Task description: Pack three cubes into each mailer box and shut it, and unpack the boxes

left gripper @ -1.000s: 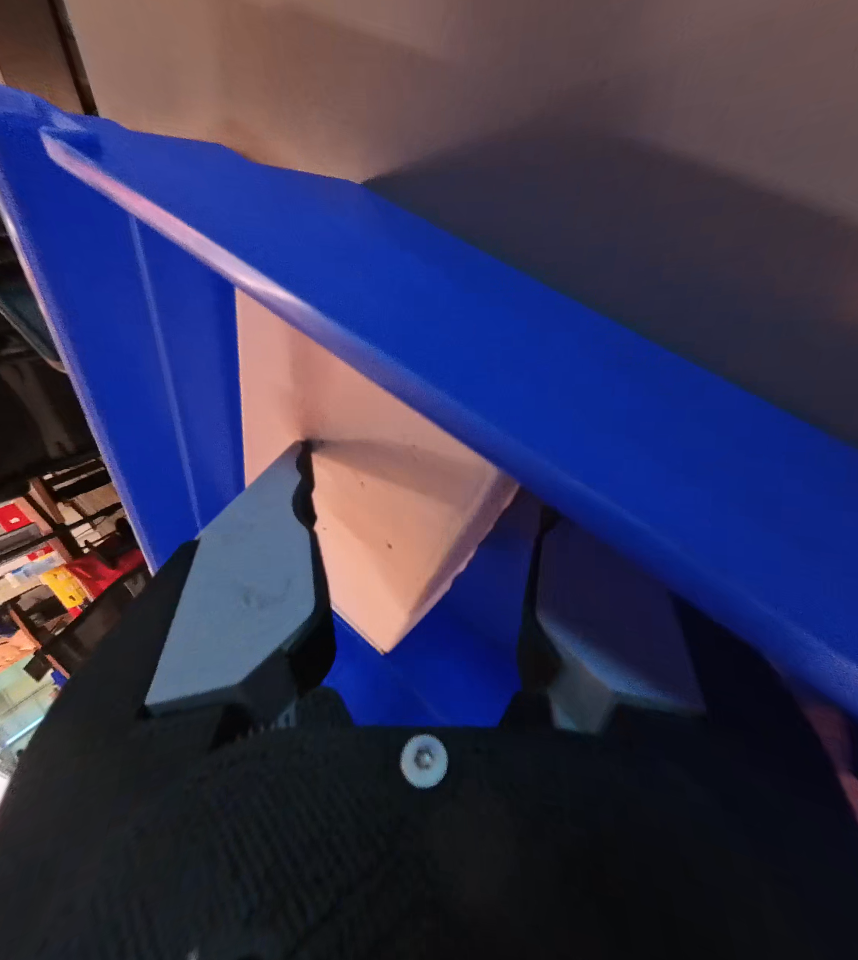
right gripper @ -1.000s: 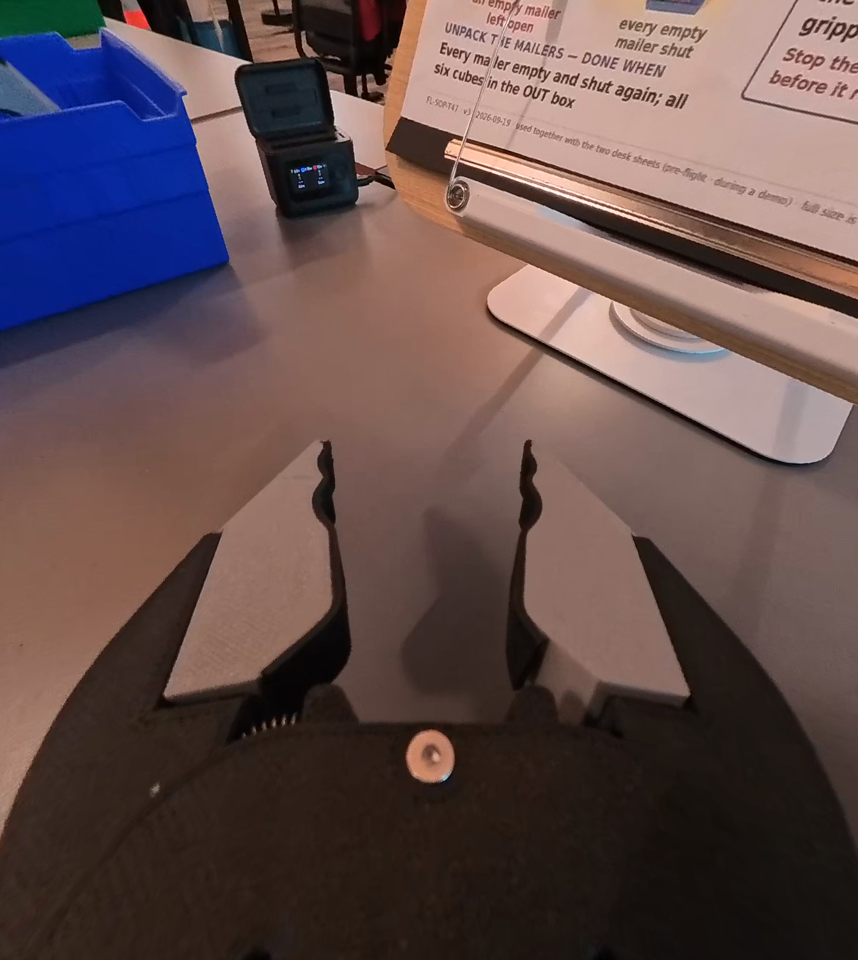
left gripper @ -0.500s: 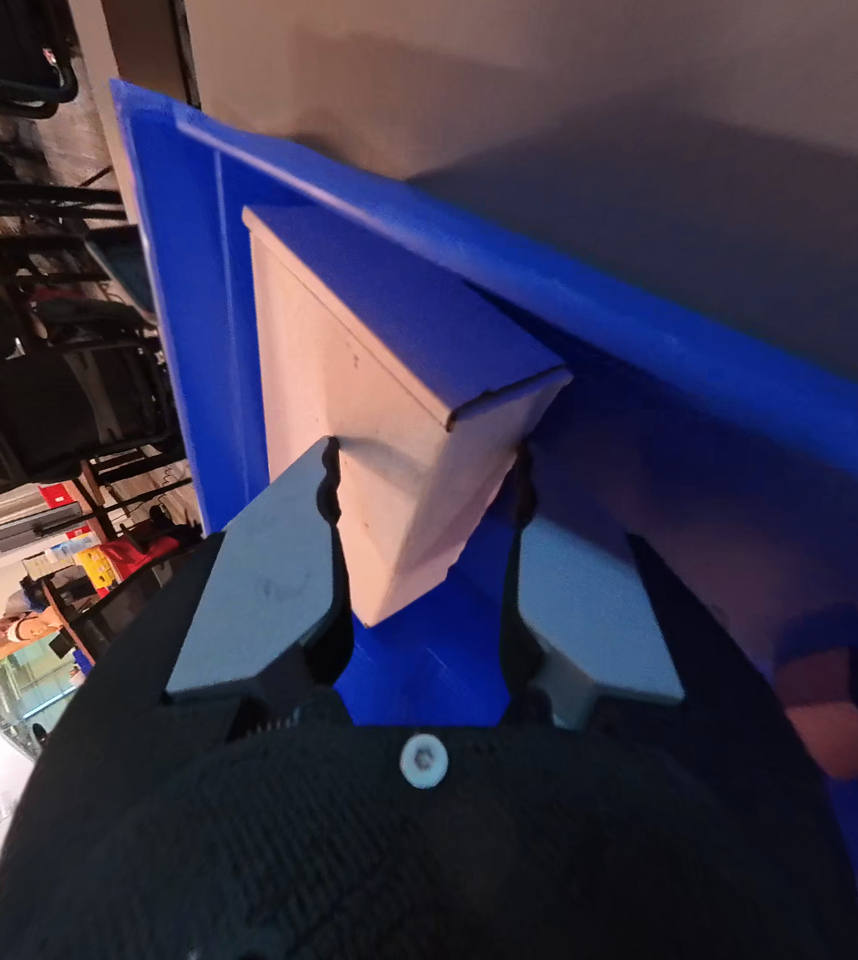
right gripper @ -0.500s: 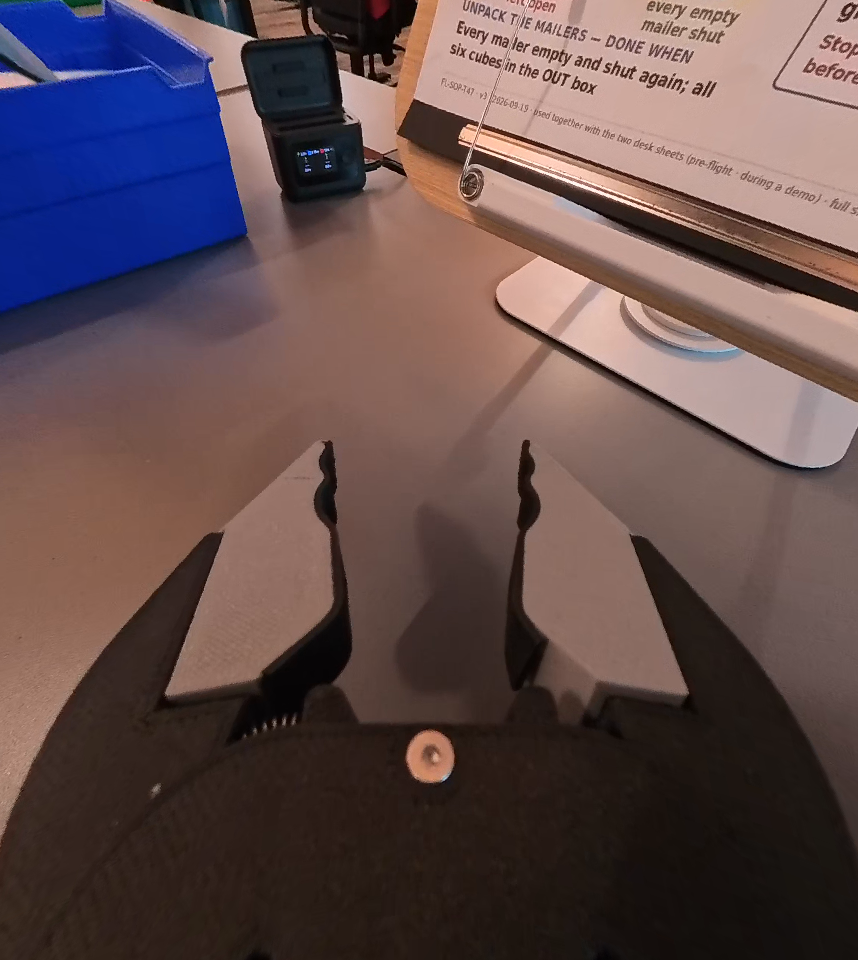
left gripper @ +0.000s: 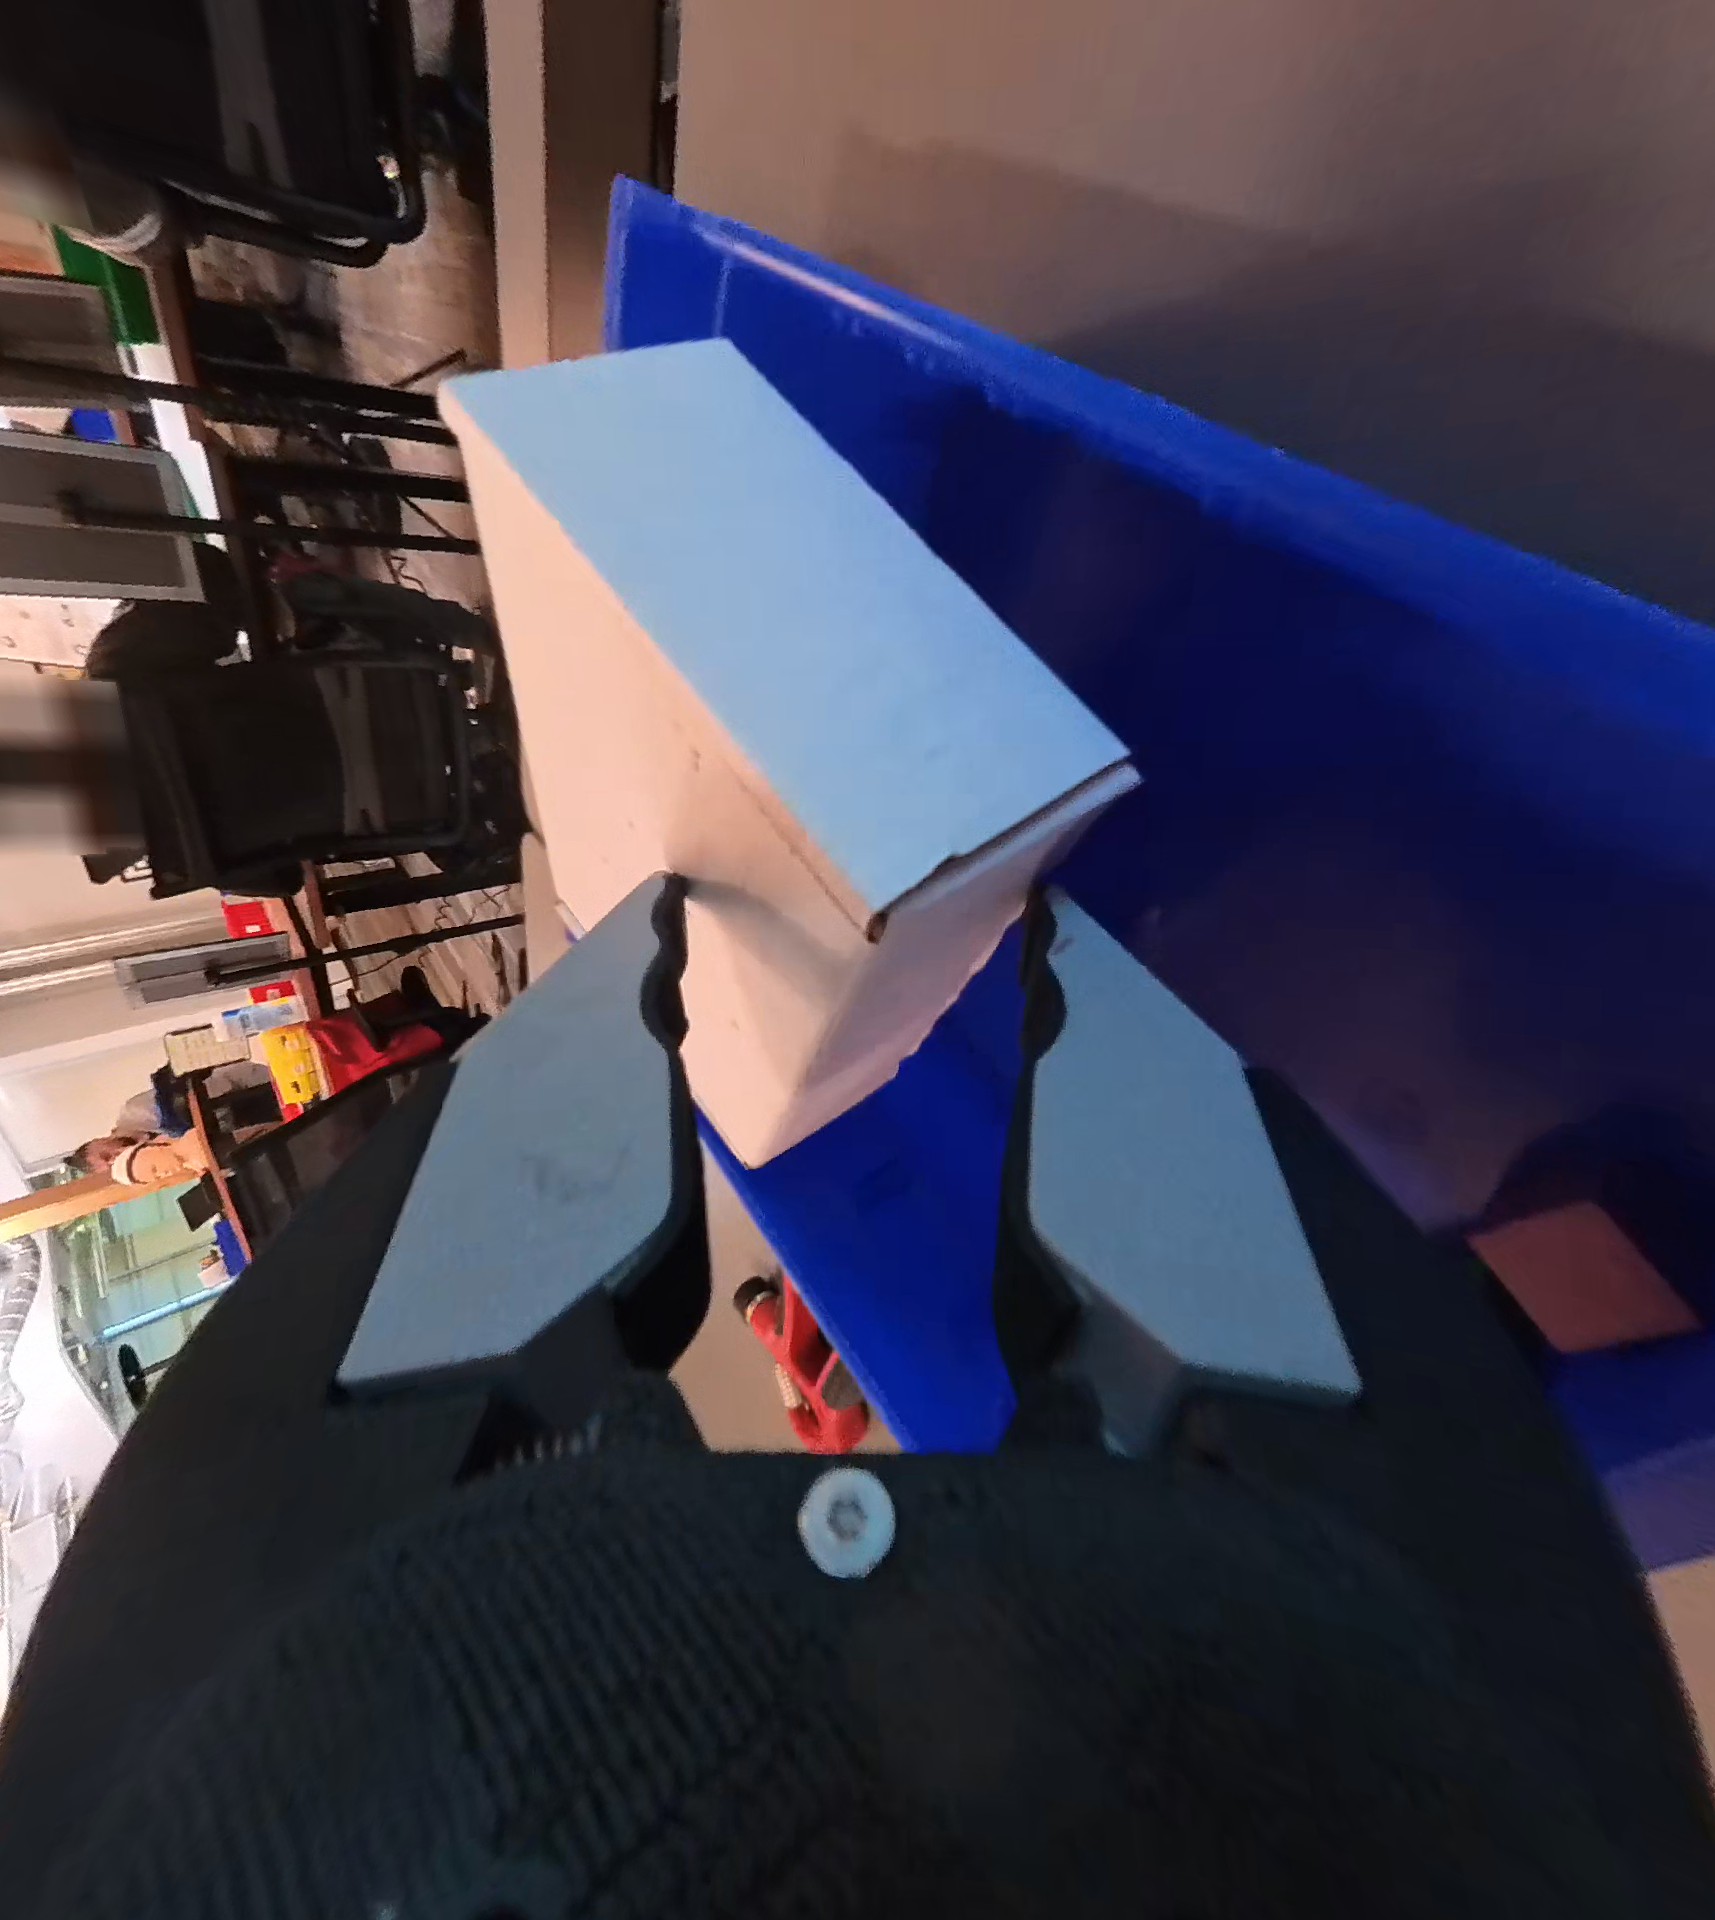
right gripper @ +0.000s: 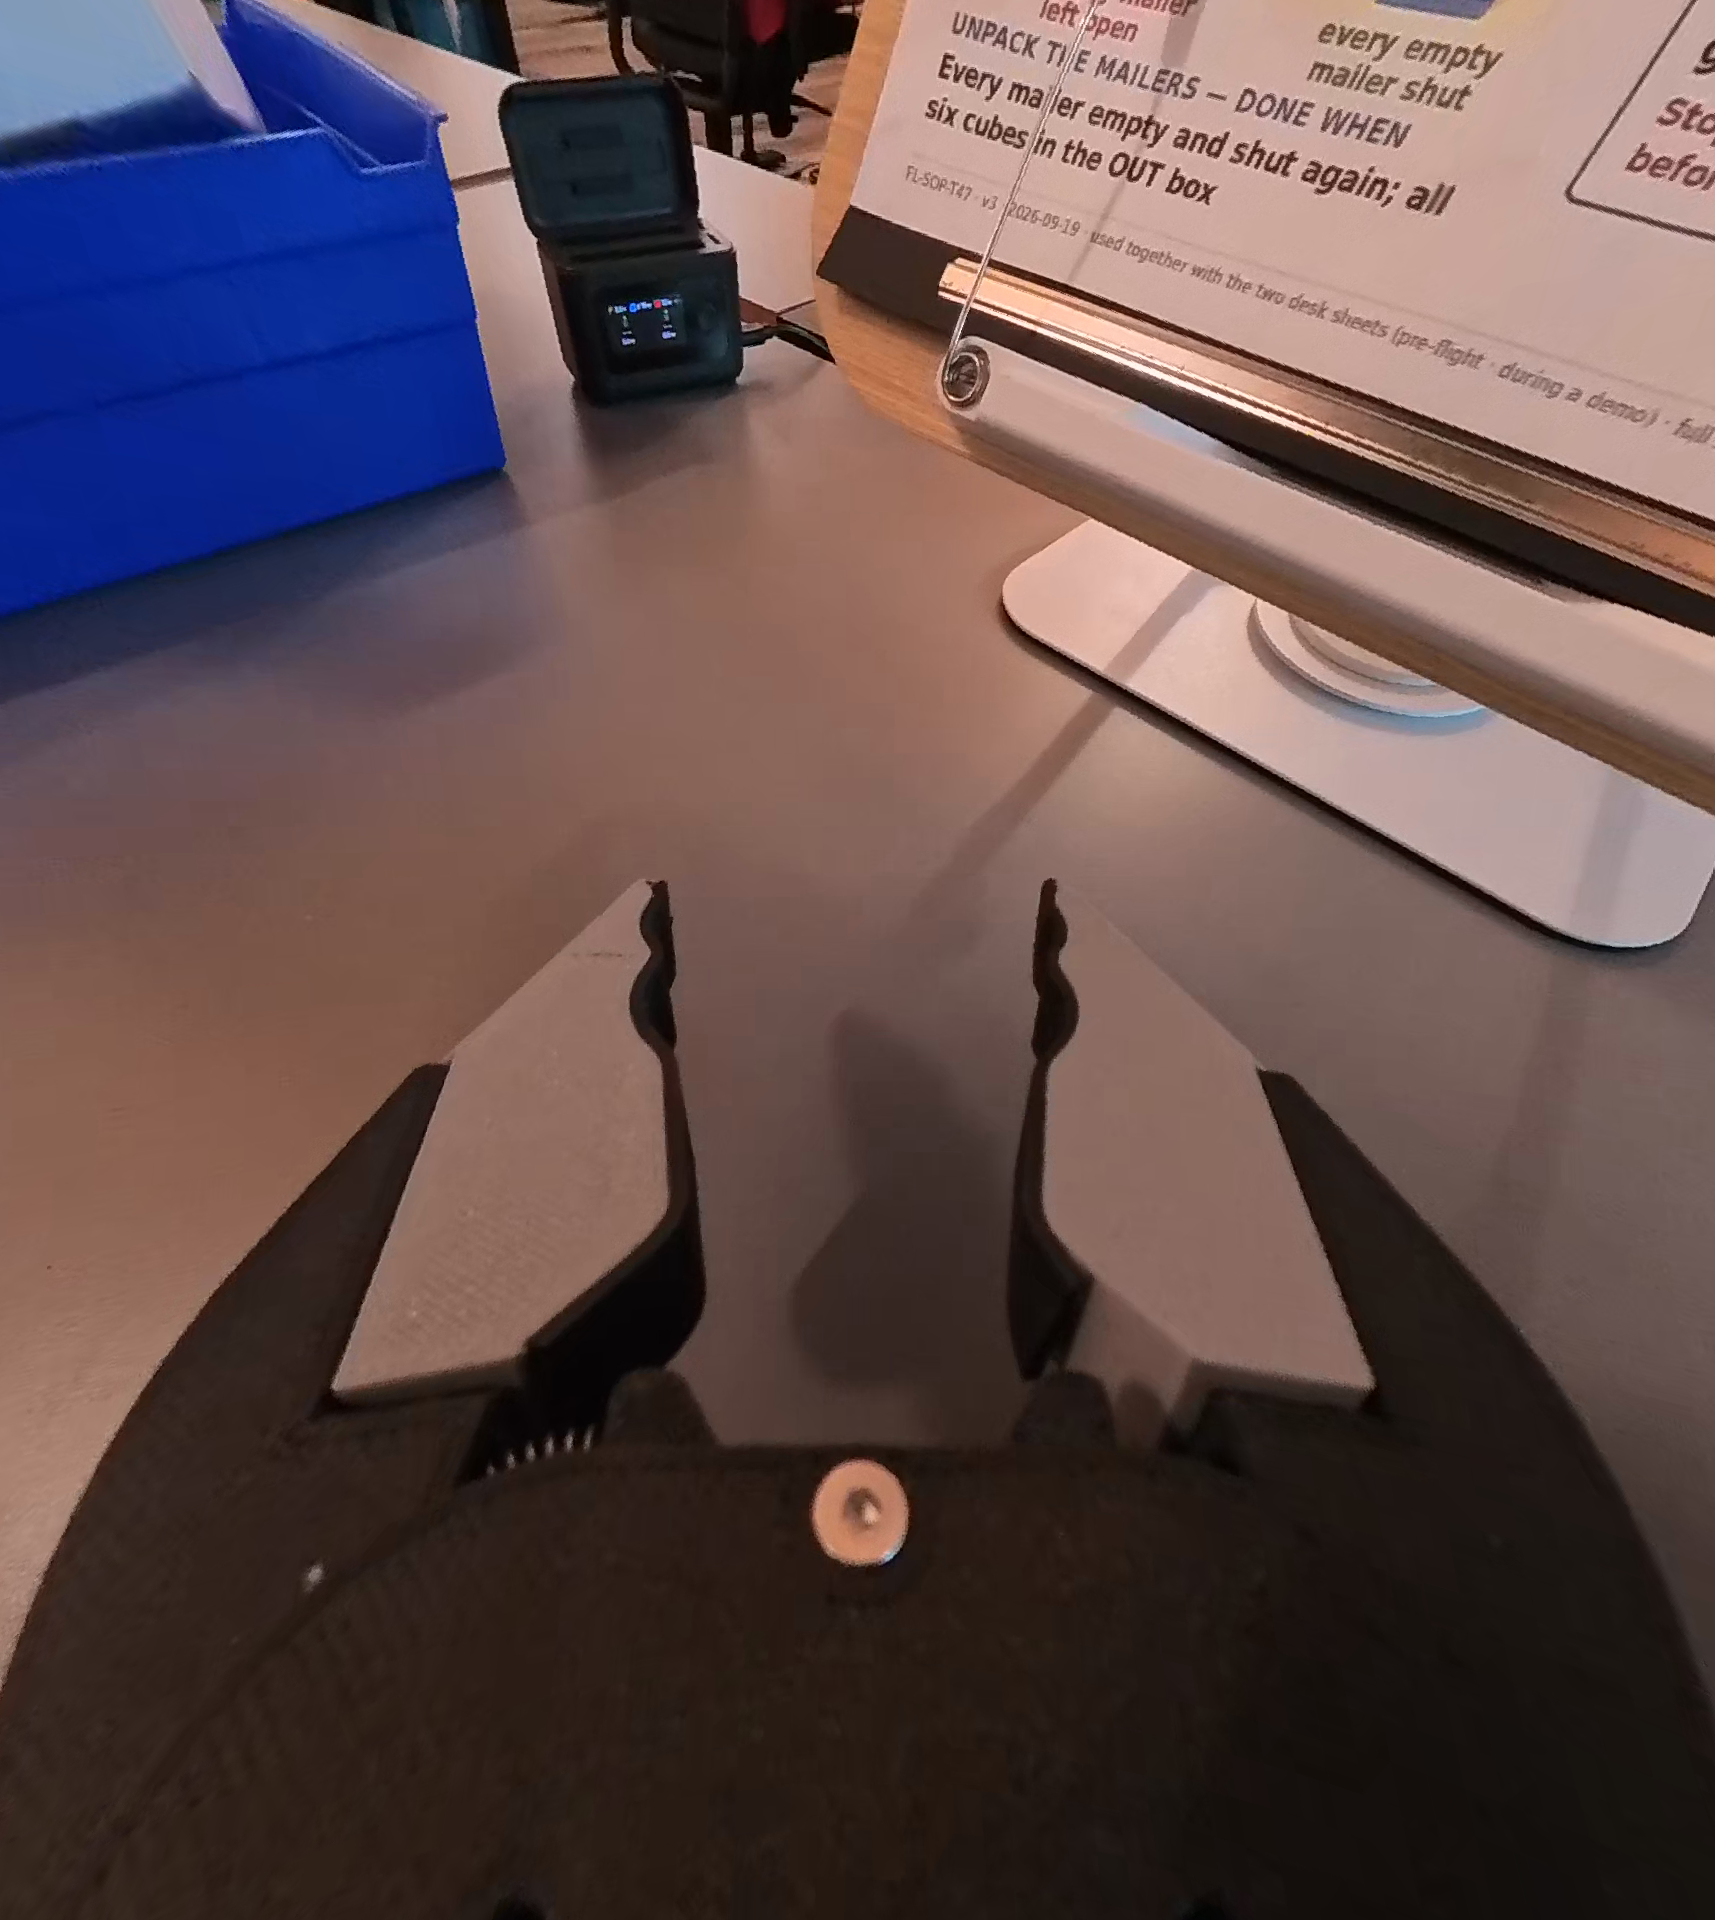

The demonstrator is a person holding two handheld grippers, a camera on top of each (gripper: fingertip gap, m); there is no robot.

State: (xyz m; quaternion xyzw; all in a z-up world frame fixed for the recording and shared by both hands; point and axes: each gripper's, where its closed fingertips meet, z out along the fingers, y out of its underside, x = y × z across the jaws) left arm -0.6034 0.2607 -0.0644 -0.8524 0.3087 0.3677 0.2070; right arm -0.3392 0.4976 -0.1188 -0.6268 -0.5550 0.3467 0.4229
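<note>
Clamped between the two grey fingers of the left gripper (left gripper: 853, 914), a closed white mailer box (left gripper: 728, 665) is held by its near corner, tilted, above the blue bin (left gripper: 1352, 727); taking that bin as the landmark, the box is seen raised clear of the rim, and whether any far edge touches the bin wall cannot be told; deep inside the bin, toward its lower corner, a brown cube (left gripper: 1580, 1288) is lying on the floor of the bin; just outside the bin's near edge a small red object (left gripper: 811, 1361) is glimpsed, too blurred to be named; from the right wrist view the same bin (right gripper: 188, 343) is seen at far left on the grey table (right gripper: 624, 727), with a pale edge of the box (right gripper: 53, 83) showing over it; right of the bin a small black device (right gripper: 645, 301) with a lit screen is standing, and farther right a white stand (right gripper: 1352, 748) carrying a printed sheet (right gripper: 1352, 156); the right gripper (right gripper: 853, 904) is held well apart from the bin, above bare table, its jaws spread moderately with nothing between them
</note>
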